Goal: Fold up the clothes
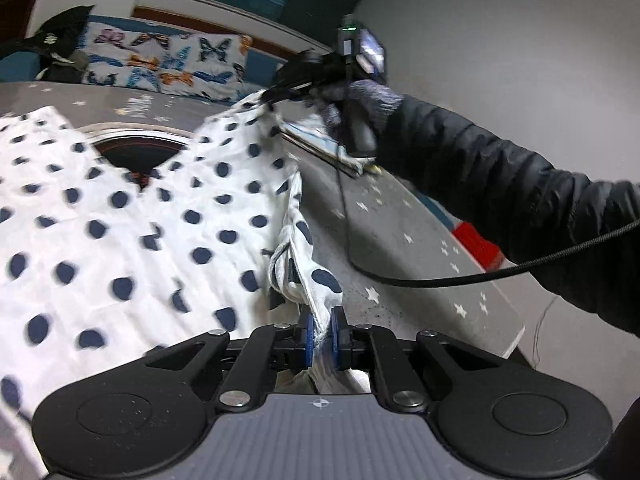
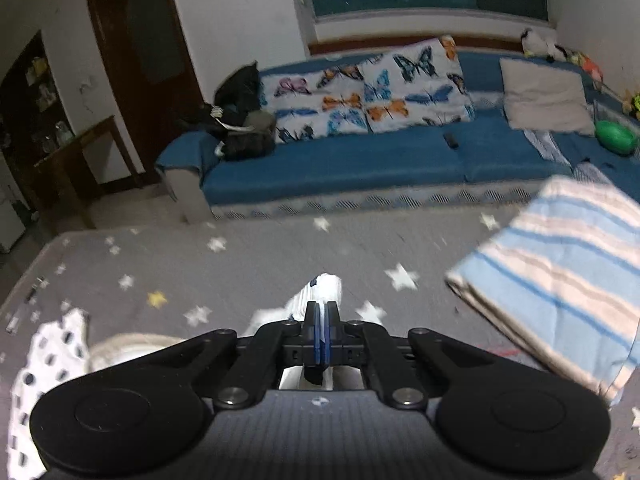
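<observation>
A white garment with dark blue polka dots (image 1: pixel 132 216) lies spread on the grey star-patterned cover (image 1: pixel 404 240), its neck opening toward the far side. My left gripper (image 1: pixel 323 332) is shut on the garment's bunched near-right edge. My right gripper (image 1: pixel 280 94), seen in the left wrist view, is shut on the far-right corner and holds it lifted. In the right wrist view my right gripper (image 2: pixel 321 314) is shut on a white fold of the polka dot garment (image 2: pixel 320 292), with more of it at the lower left (image 2: pixel 44 360).
A folded blue and beige striped cloth (image 2: pixel 560 272) lies on the grey cover (image 2: pixel 260 264) to the right. A blue sofa (image 2: pixel 360 160) with butterfly pillows (image 2: pixel 360 92) stands beyond the cover. A black cable (image 1: pixel 440 280) trails from the right gripper over the cover.
</observation>
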A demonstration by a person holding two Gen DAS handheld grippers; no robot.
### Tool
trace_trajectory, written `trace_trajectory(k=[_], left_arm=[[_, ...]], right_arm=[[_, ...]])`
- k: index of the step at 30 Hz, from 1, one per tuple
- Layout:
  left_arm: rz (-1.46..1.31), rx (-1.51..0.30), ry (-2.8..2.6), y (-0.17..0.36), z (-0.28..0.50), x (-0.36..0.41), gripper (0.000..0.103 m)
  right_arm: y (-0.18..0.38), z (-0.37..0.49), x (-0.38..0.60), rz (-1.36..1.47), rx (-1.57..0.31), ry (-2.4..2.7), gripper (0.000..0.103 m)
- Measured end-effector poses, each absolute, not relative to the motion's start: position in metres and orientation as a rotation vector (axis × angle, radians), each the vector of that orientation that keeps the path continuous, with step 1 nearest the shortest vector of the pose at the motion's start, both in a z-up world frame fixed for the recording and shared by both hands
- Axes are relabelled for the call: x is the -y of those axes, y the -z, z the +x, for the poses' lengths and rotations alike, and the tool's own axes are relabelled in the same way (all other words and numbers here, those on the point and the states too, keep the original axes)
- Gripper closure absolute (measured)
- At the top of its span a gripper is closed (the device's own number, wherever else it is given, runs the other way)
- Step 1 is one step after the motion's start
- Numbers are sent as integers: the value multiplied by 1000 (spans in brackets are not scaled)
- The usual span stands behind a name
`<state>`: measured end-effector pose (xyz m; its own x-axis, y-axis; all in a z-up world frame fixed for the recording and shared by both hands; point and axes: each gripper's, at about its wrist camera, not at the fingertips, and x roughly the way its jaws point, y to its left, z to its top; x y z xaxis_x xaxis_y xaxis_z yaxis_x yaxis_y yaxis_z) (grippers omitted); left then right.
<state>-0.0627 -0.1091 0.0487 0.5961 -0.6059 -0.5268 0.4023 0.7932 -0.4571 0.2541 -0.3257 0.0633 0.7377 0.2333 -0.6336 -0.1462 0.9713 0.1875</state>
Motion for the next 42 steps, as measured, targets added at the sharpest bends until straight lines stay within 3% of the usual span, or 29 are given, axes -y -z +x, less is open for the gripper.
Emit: trace_trajectory(k=[13, 30, 42], left_arm=[[-449, -595, 465, -66, -122, 23, 94], [-567, -604, 385, -46, -154, -29, 94], [-555, -608, 387, -45, -160, -30, 88]], right_arm=[[-128, 254, 175, 42, -610, -359, 102], [-64, 245, -47, -131, -724, -586, 101], [-65, 214, -63, -171, -753, -679, 95]])
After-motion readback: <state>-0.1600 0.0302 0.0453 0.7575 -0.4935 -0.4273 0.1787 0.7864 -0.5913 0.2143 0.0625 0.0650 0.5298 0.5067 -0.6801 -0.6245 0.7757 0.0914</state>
